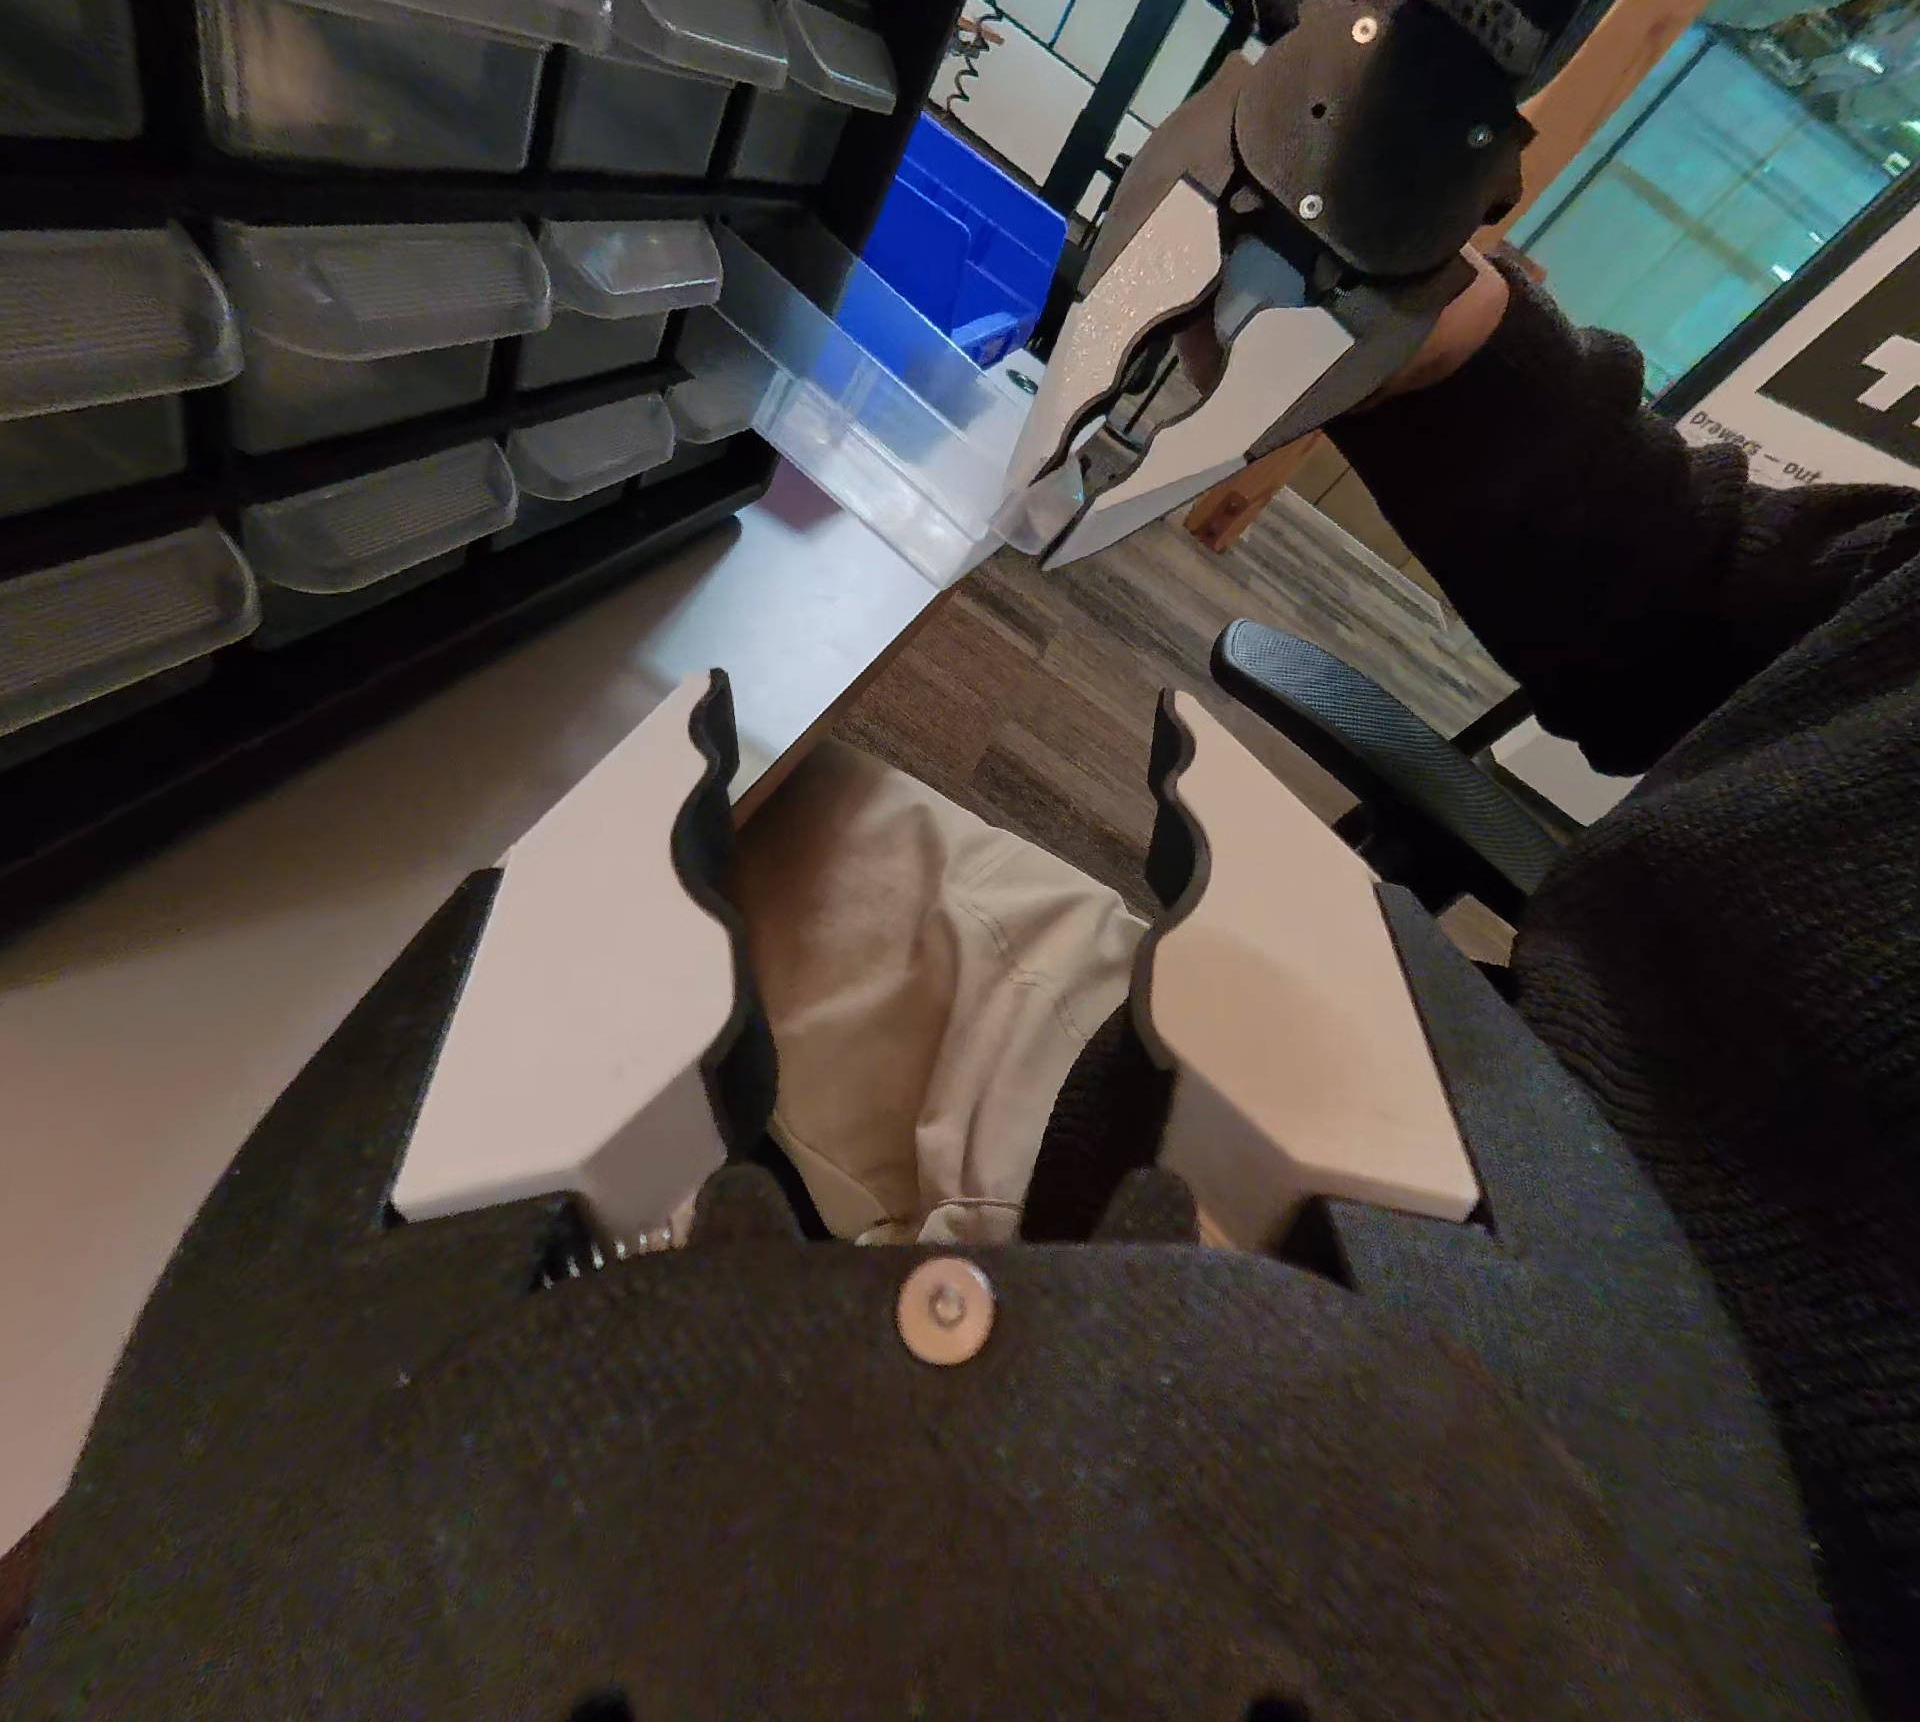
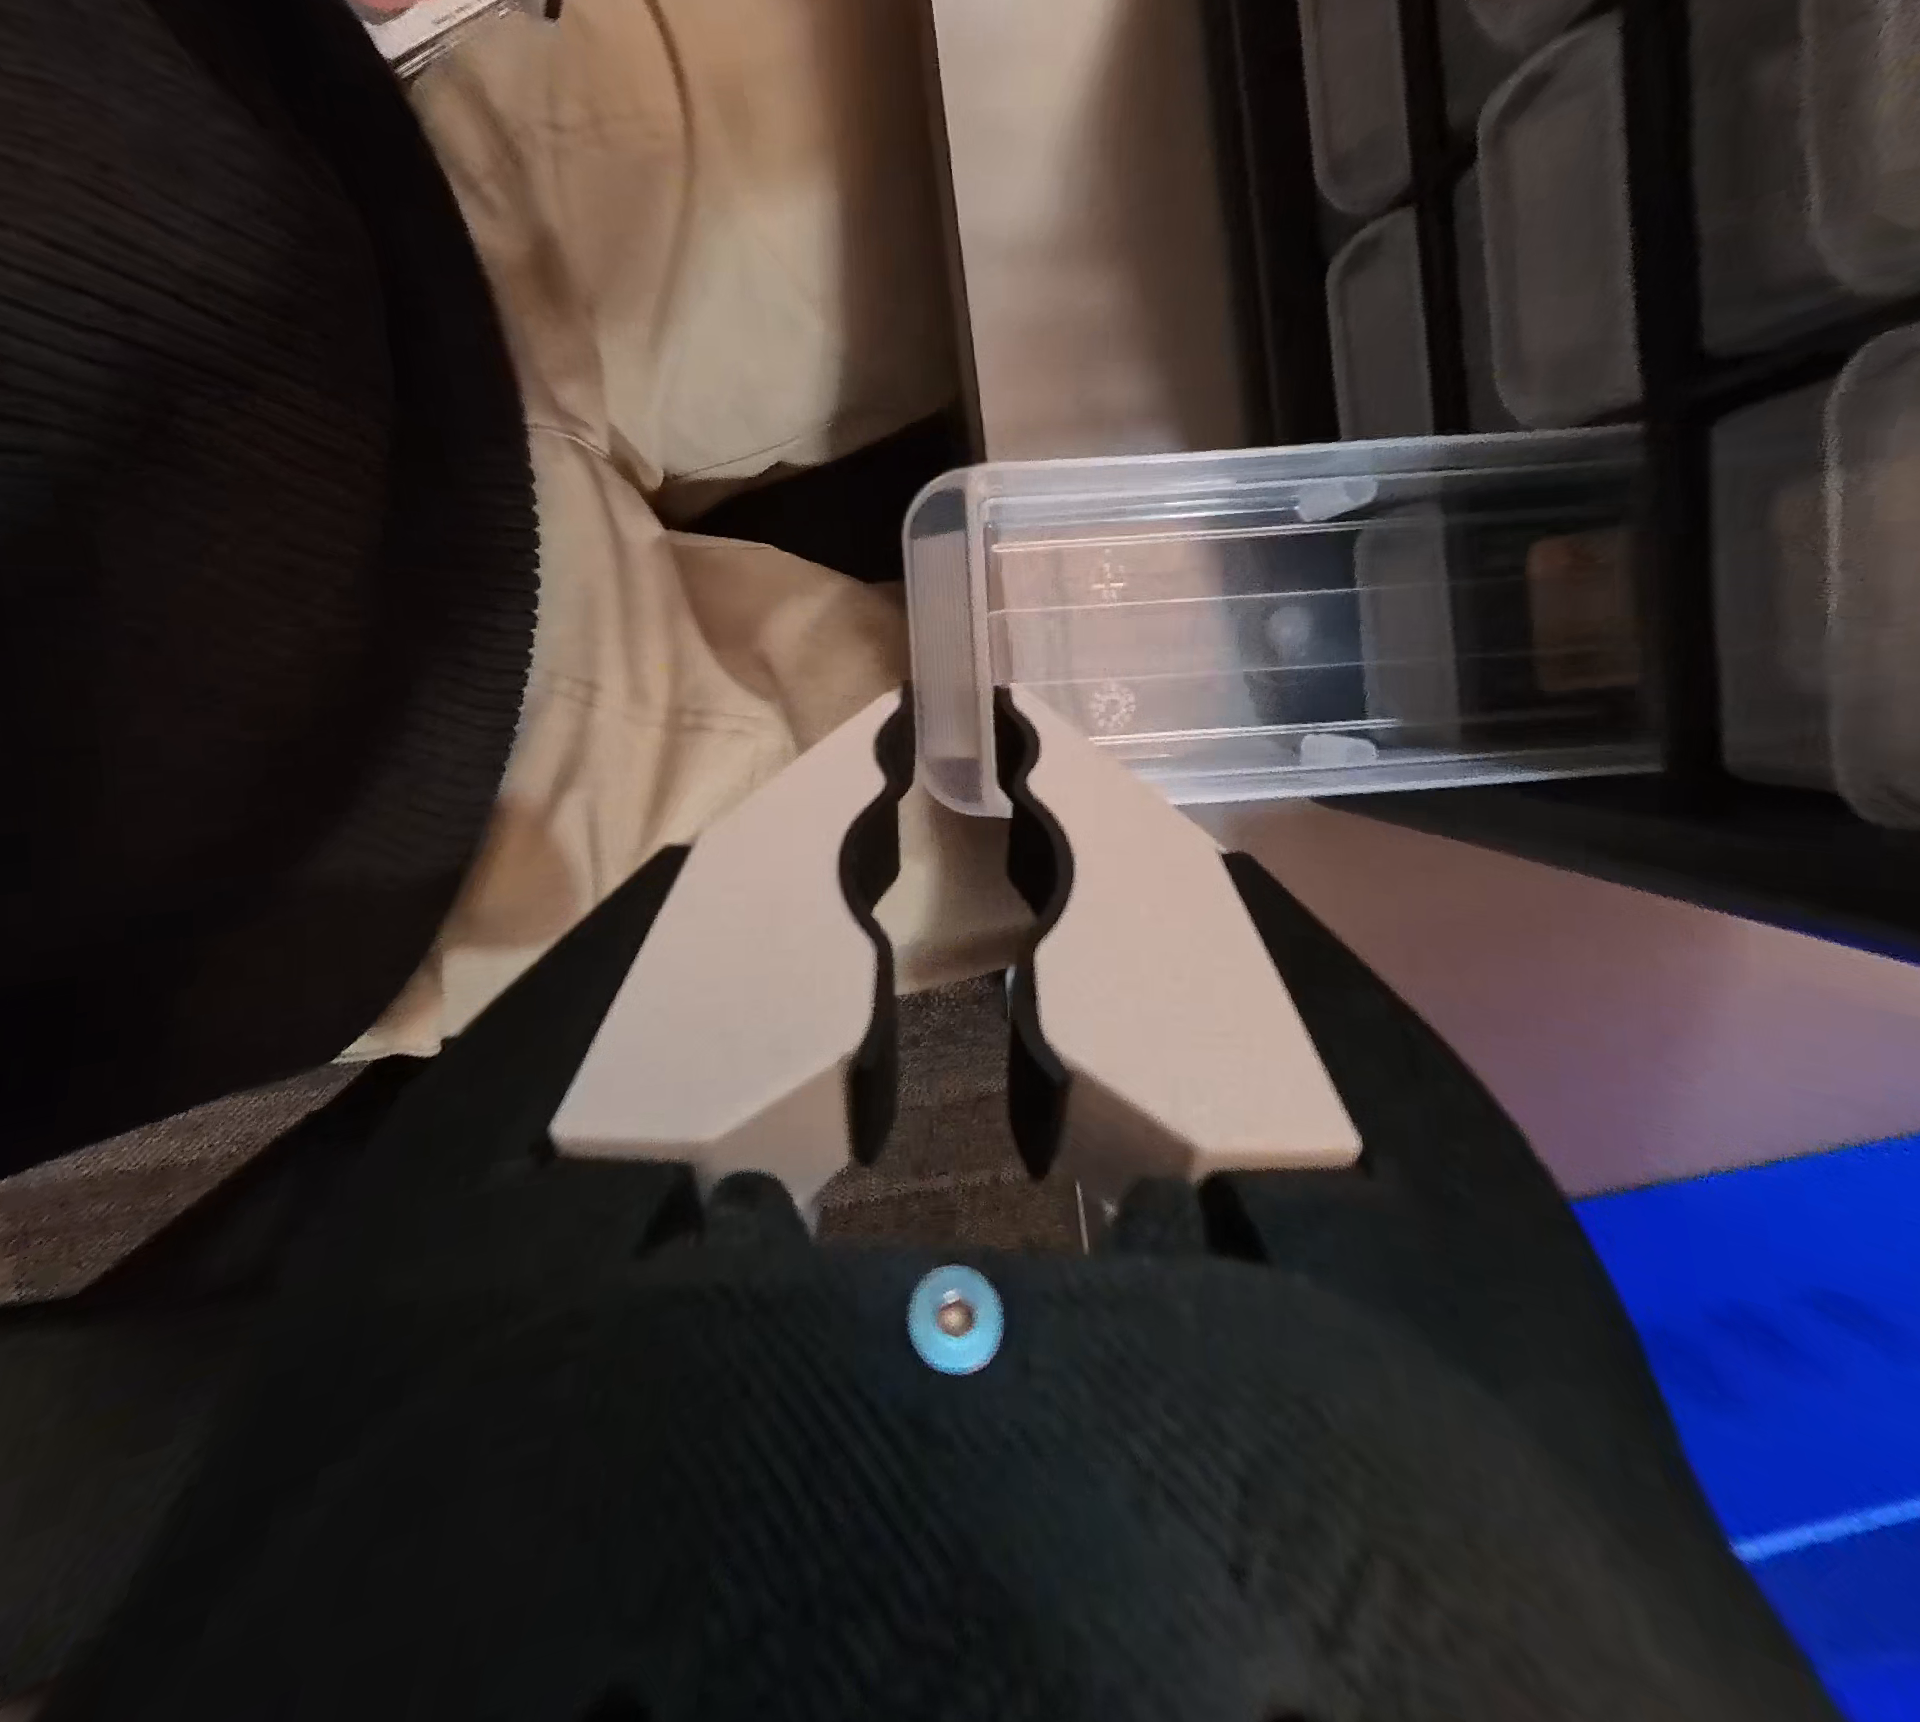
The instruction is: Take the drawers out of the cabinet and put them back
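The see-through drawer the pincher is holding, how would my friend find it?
Look for the big black cabinet full of small clear plastic drawers on the pale table. At its lower right corner, one clear plastic drawer sticks far out, pinched at its front lip by the right gripper. The neighbours seen are all pushed in.

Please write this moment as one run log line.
right gripper: shut on clear plastic drawer | drawer: partly out of black cabinet | left gripper: open, empty
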